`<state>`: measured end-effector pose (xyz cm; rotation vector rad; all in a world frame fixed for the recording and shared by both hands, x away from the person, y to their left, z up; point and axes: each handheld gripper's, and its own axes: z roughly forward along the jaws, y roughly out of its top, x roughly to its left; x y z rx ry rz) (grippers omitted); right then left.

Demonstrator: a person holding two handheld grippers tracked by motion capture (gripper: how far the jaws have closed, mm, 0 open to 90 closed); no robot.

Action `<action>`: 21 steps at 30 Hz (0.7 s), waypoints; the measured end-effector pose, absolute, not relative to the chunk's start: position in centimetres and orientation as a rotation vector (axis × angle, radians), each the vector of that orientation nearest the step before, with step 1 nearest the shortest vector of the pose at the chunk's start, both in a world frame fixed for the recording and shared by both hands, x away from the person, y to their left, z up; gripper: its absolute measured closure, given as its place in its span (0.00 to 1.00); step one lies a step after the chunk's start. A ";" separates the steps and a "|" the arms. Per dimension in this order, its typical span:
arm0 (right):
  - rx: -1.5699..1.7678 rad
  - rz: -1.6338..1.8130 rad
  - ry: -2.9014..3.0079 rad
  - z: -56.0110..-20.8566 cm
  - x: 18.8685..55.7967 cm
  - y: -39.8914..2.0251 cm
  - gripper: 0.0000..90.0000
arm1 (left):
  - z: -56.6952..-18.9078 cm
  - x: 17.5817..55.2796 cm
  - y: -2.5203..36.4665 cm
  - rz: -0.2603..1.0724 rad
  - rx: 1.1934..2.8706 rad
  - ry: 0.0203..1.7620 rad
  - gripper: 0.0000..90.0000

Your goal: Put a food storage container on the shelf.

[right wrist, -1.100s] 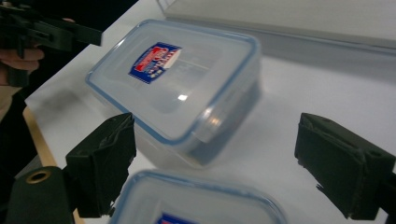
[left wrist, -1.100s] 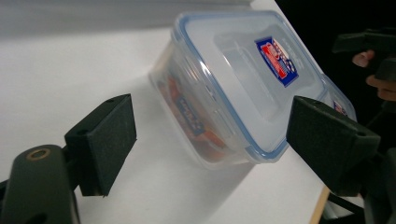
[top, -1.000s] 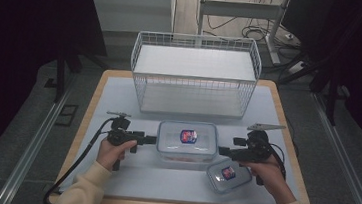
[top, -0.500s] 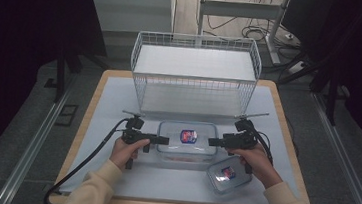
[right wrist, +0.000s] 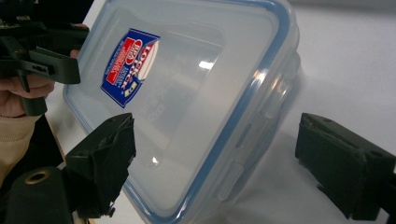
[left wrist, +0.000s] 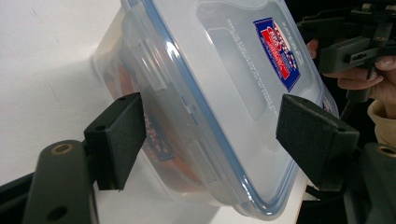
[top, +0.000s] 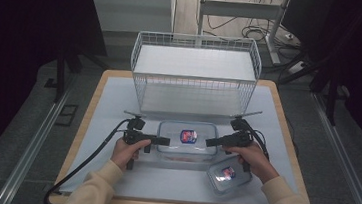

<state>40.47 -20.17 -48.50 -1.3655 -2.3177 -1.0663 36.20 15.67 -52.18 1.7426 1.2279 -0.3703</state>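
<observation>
Where the wooden-edged table [top: 100, 94] wears its pale, smooth cover, a big white wire basket [top: 195, 73] stands at the back. In front of it lies the big box [top: 187, 139], a clear plastic rectangle with round corners, a blue-rimmed lid and snap flaps; it holds something red-orange. Its red and blue sticker [left wrist: 279, 49] has writing too small to read. A small box [top: 228, 175] of the same kind sits near its right corner. The left tongs [left wrist: 210, 140] have just been closing, yet their black foamy pads are not squeezing the big box's left end. The right tongs [right wrist: 219, 163] gape around its right end, not touching.
</observation>
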 end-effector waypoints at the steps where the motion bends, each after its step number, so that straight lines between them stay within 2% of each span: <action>1: -1.366 -1.066 -2.318 -48.5 40.5 -20.2 0.14 | -52.2 36.2 15.7 -0.372 1.742 1.230 0.27; 6: -1.369 -1.033 -2.291 -48.8 40.9 -20.0 0.18 | -52.2 36.2 15.7 -0.376 1.742 1.233 0.27; 8: -1.355 -1.017 -2.272 -48.9 41.0 -19.9 0.25 | -52.1 36.2 15.7 -0.376 1.742 1.235 0.28; 15: -1.377 -0.997 -2.235 -48.8 41.2 -19.9 0.30 | -51.9 35.8 15.7 -0.361 1.739 1.245 0.31; 19: -1.382 -1.008 -2.231 -48.7 41.0 -20.0 0.33 | -51.8 35.6 16.0 -0.358 1.723 1.243 0.35; 21: -1.383 -1.038 -2.213 -48.5 40.7 -20.4 0.38 | -51.8 35.4 16.2 -0.357 1.711 1.240 0.39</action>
